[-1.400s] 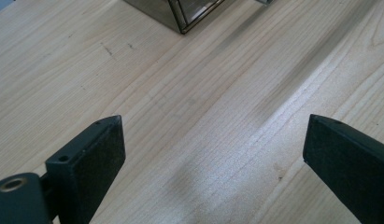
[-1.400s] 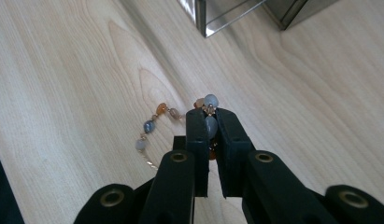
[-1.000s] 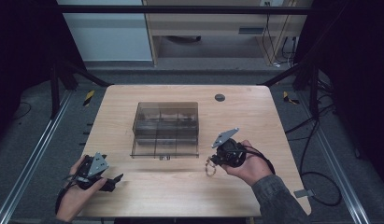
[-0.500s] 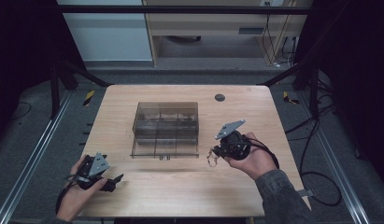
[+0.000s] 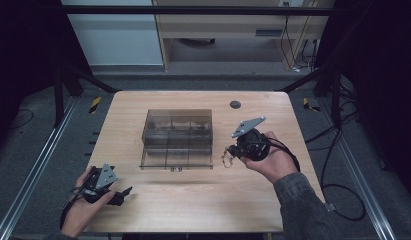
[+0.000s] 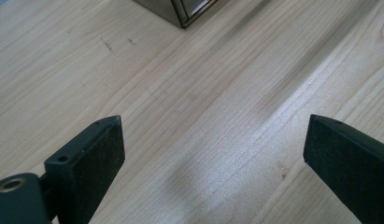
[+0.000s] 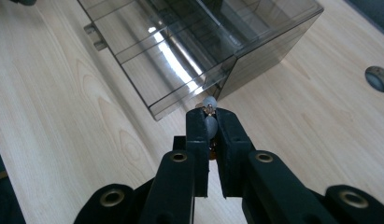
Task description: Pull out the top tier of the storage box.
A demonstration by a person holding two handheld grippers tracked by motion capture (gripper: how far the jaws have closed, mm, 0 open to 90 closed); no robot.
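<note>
I see the bench (image 5: 143, 210) carrying a smoky clear drawer box (image 5: 178, 137) at centre frame; my left tool (image 5: 124, 191) rests lower left, released; right of centre, my right tool (image 5: 233, 151) grips what looks like a beaded chain (image 5: 226, 159)

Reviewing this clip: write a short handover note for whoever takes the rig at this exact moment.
Right tongs: shut on a small beaded chain, which dangles above the table just right of the drawer box.
Left tongs: open, nothing between them, low over the near-left table corner.
Box: bottom drawer pulled out, looks empty.
Done: chain picked up.
Left: probably carry the chain over the open drawer, release it, then shut the drawer.
</note>
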